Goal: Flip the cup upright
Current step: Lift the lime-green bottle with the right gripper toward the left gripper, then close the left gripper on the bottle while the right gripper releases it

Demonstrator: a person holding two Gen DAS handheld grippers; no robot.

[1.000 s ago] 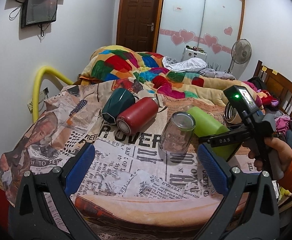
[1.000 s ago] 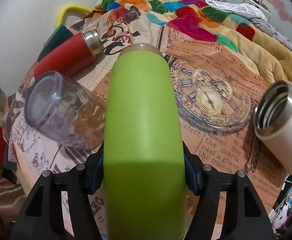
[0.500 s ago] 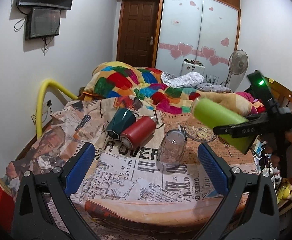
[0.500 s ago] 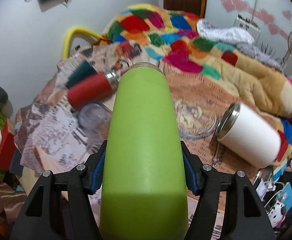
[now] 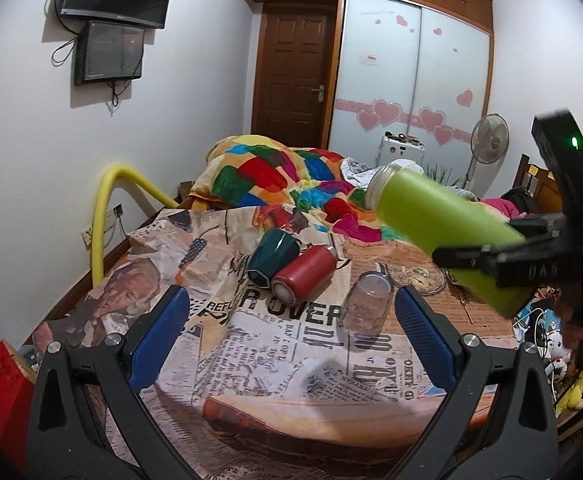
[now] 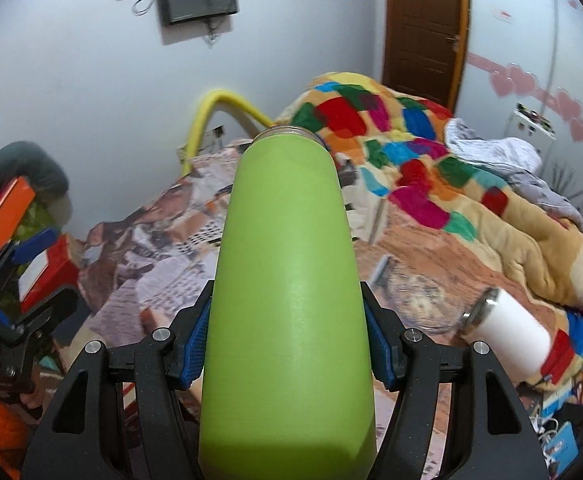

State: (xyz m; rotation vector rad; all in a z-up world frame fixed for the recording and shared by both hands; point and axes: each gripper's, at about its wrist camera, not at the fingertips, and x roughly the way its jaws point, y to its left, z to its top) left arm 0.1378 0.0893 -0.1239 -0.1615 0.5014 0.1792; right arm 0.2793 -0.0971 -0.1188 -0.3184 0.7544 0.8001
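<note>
Counting vessels across both views: five showing in all.

- One green cup (image 6: 287, 280), lifted clear of the bed.
- One red bottle (image 5: 305, 276), lying on its side.
- One dark teal cup (image 5: 273, 254), lying beside it.
- One clear glass (image 5: 365, 308), tipped over.
- One white cup (image 6: 509, 330), lying on its side.

Two grippers showing: left (image 5: 291, 344), right (image 6: 287, 354).
</note>
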